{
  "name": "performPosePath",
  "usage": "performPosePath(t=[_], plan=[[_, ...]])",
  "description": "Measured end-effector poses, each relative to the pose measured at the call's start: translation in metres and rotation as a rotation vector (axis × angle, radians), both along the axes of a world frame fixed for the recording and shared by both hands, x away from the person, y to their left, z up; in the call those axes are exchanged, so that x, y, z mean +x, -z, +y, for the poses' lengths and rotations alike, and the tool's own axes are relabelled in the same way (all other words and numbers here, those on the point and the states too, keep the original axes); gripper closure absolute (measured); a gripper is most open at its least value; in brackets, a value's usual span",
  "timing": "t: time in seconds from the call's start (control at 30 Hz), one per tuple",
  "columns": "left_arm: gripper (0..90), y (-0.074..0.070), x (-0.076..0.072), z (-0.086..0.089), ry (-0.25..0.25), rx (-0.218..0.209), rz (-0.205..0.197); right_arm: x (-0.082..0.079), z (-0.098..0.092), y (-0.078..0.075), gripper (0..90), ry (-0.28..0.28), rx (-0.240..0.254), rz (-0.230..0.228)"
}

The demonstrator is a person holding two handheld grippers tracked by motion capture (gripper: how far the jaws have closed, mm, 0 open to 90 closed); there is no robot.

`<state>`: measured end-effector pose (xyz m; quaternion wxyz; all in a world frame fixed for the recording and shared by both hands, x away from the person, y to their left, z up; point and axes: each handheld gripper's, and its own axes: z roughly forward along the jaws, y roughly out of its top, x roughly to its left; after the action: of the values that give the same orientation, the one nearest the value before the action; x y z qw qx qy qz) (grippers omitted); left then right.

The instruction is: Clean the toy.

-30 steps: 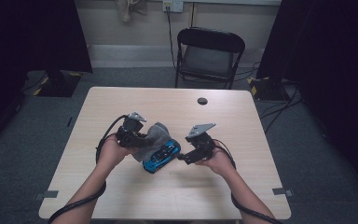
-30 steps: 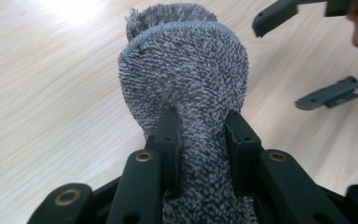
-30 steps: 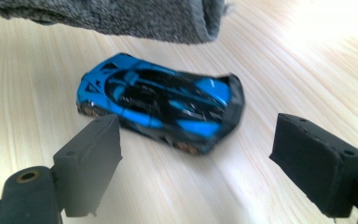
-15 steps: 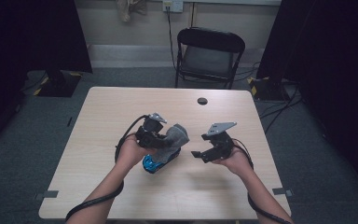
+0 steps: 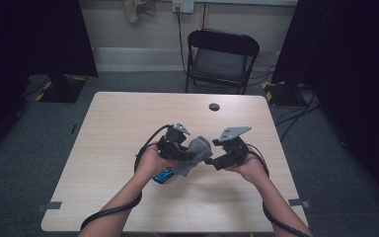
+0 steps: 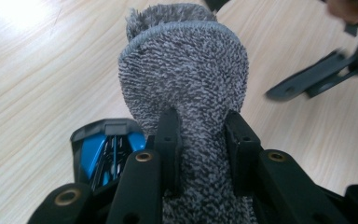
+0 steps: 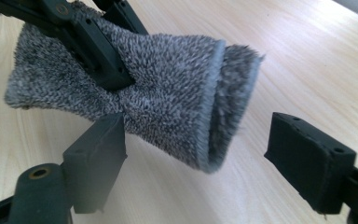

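Note:
A grey fuzzy cloth sleeve [image 5: 194, 154] is held up off the wooden table [image 5: 128, 123], with my left gripper [image 6: 201, 140] shut on its middle. Its open, hemmed end [image 7: 216, 105] points toward my right gripper [image 7: 196, 154], which stands open with its jaws wide apart, one on each side of that end. Under the cloth, partly hidden by it, a blue and black object [image 6: 100, 151] lies on the table; it also peeks out below my left hand [image 5: 164, 175]. In the high view my left gripper [image 5: 190, 152] and right gripper [image 5: 211, 160] meet near the table's middle.
A small black round object [image 5: 214, 106] lies near the table's far edge. A black folding chair [image 5: 222, 59] stands behind the table. Cables trail from both grippers along the forearms. Bare wood lies to the left, to the right and at the front.
My left gripper has lifted the grey cloth and carried it right, uncovering part of the blue object. The right gripper pulled away to the right, then returned to the cloth's open end.

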<state>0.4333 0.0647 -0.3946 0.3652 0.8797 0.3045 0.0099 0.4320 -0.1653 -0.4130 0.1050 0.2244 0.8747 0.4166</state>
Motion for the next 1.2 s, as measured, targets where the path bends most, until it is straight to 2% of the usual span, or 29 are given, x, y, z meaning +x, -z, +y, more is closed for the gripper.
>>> performPosePath(t=[0.17,0.33,0.4,0.47,0.63,0.7,0.9,1.07,1.2], plan=[[70.8,0.003,0.001,-0.002,0.012,-0.024,0.013,0.001,0.007,0.007,25.1,-0.018,-0.006,0.02],[71.3,0.005,-0.001,-0.006,0.022,-0.025,0.011,0.002,0.011,0.012,34.2,-0.035,-0.017,0.033],[71.3,0.006,0.0,-0.006,0.021,-0.031,0.019,0.002,0.01,0.013,43.6,-0.04,-0.012,0.055],[71.3,0.007,0.0,-0.005,0.02,-0.036,0.022,0.002,0.009,0.014,51.6,-0.051,-0.008,0.058],[71.3,0.008,-0.001,-0.009,0.024,-0.024,0.008,0.0,0.007,0.014,68.4,-0.069,0.001,0.093],[71.2,0.009,-0.001,-0.011,0.031,-0.021,0.003,0.0,0.005,0.015,71.1,-0.07,0.002,0.111],[68.6,0.009,-0.001,-0.018,0.04,-0.028,-0.025,-0.002,-0.003,0.014,75.6,-0.049,0.011,0.102],[54.4,0.01,0.0,-0.024,0.044,-0.018,-0.064,-0.003,-0.011,0.011,77.5,-0.026,0.006,0.089],[41.6,0.012,0.002,-0.024,0.031,-0.014,-0.077,-0.003,-0.019,0.012,77.8,0.0,0.003,0.096]])
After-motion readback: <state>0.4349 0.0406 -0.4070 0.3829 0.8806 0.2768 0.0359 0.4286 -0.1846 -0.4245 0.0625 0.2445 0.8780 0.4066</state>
